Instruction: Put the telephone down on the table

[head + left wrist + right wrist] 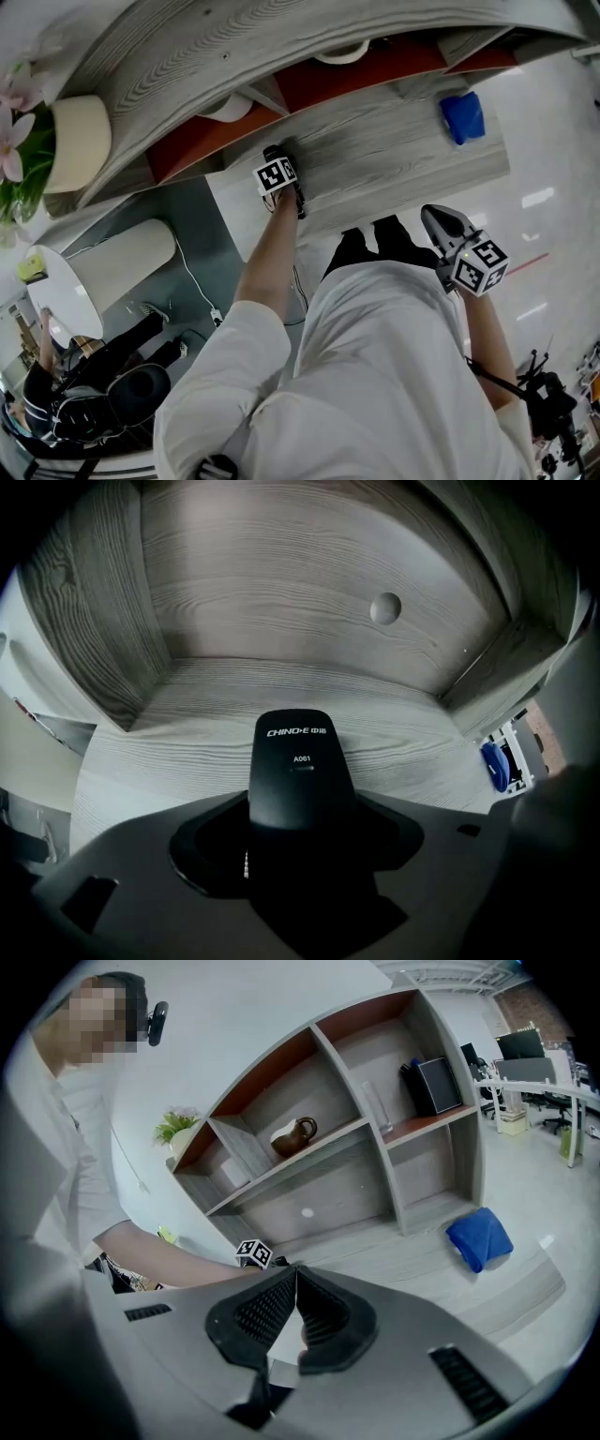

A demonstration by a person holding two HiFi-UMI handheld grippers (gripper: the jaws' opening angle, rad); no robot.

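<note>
Telephone (298,771), rigid, likely light and slick plastic, sits gripped by its sides in the wide-set left hand-held gripper (298,841) over the desk (187,724). The right hand-held gripper (292,1312) is closed and empty.

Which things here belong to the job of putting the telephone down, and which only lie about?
Job: telephone, left gripper holding it, table.
Lying about: blue cloth on the table, brown jug and plant on the shelves, right gripper shut, empty.
</note>
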